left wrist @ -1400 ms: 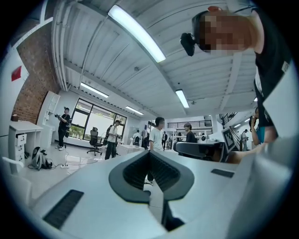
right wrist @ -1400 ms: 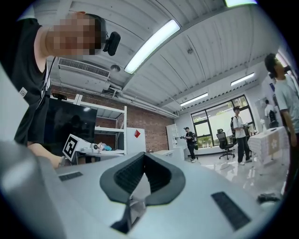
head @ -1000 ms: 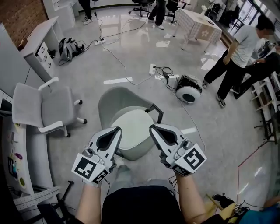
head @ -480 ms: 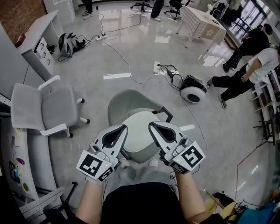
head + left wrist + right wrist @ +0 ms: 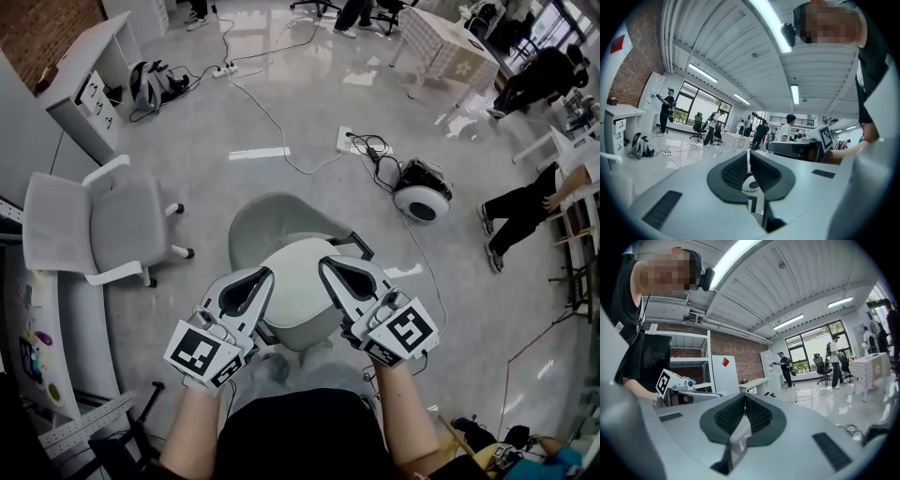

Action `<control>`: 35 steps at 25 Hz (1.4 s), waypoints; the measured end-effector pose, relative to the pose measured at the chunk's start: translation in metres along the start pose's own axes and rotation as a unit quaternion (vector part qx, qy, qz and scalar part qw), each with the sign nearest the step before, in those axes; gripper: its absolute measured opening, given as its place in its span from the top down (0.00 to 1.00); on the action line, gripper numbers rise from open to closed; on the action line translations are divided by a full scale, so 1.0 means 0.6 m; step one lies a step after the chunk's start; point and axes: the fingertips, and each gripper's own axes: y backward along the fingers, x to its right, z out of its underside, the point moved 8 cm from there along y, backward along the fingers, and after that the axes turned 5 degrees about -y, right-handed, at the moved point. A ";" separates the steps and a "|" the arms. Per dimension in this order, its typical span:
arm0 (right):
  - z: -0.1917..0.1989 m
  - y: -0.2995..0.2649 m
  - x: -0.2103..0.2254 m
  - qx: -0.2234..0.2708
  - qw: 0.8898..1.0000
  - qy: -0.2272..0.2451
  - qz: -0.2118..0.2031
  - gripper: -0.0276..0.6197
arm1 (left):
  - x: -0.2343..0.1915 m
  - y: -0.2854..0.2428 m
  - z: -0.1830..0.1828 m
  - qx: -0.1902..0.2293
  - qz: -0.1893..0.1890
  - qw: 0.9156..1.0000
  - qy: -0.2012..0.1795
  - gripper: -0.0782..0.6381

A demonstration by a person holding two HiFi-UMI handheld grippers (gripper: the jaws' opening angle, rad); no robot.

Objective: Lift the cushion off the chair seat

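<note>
The left gripper (image 5: 266, 275) and right gripper (image 5: 325, 269) are hovering over the chair (image 5: 267, 216) cushion (image 5: 296, 281), jaws closed and empty, probably needing to open before gripping its edges.

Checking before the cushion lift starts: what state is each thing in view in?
cushion: lying on the chair seat, not lifted.
green chair: upright, carrying the cushion.
left gripper: shut, holding nothing.
right gripper: shut, holding nothing.
white office chair: upright, standing apart at the left.
</note>
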 end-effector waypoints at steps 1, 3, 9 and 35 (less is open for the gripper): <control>0.004 -0.001 0.014 -0.004 1.000 -0.005 0.000 0.94 | -0.001 -0.006 0.003 -0.004 -0.006 1.000 0.003 0.87; 0.015 -0.002 0.043 -0.014 1.000 -0.016 0.002 0.94 | -0.001 -0.018 0.014 -0.016 -0.018 1.000 0.006 0.87; 0.082 0.006 0.150 -0.059 0.996 -0.055 0.021 0.92 | -0.011 -0.048 0.072 -0.056 -0.049 0.996 0.038 0.87; 0.542 0.054 0.417 -0.317 0.920 -0.189 0.128 0.65 | 0.009 -0.060 0.309 -0.182 -0.173 0.960 0.125 0.67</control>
